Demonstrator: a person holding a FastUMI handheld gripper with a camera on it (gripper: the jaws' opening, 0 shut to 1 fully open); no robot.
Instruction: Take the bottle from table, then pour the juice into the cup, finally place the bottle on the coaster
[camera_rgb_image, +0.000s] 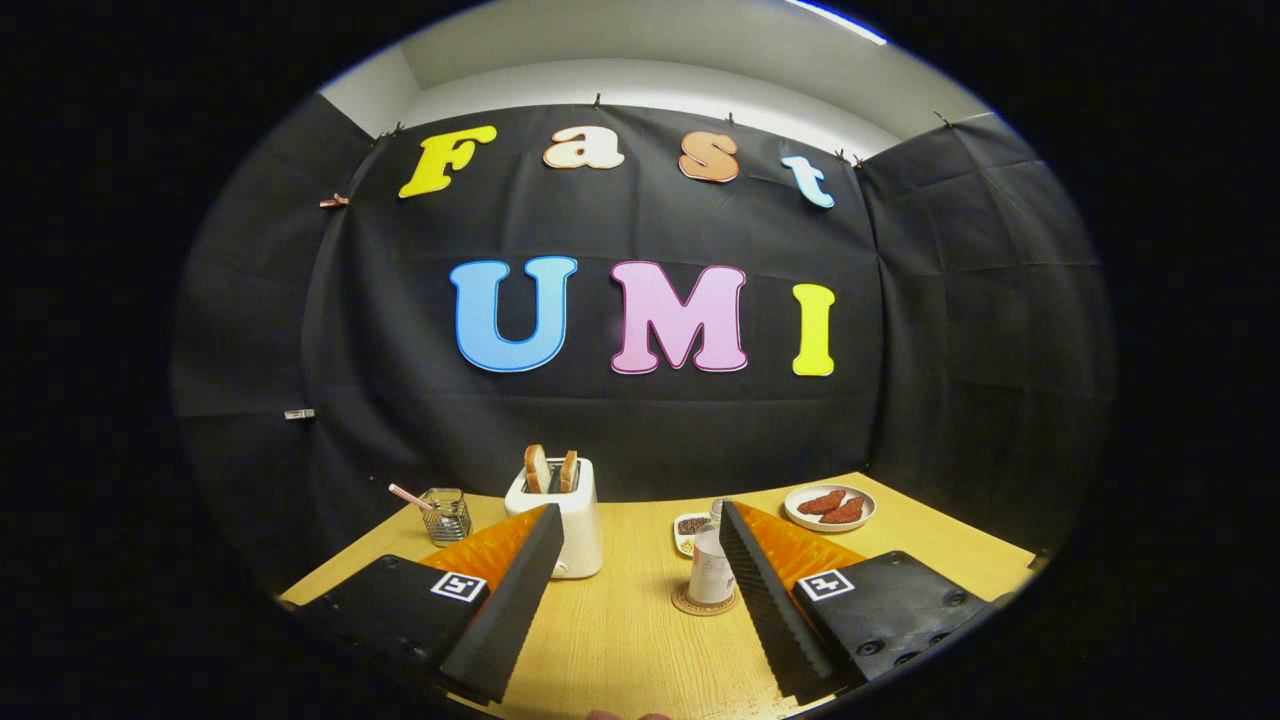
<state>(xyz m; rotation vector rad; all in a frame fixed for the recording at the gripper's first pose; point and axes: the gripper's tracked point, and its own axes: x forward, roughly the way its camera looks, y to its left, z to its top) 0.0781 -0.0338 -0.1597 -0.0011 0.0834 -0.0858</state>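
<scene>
Bottle (712, 566) partly behind right finger (765, 600).

Standing upright on a round brown coaster (703, 603), on the wooden worktop (620, 630): a small pale bottle (711, 572) with a label. Sitting just ahead of the spread jaws, close beside one, touching neither.

Low over table (620, 640), facing booth wall
</scene>
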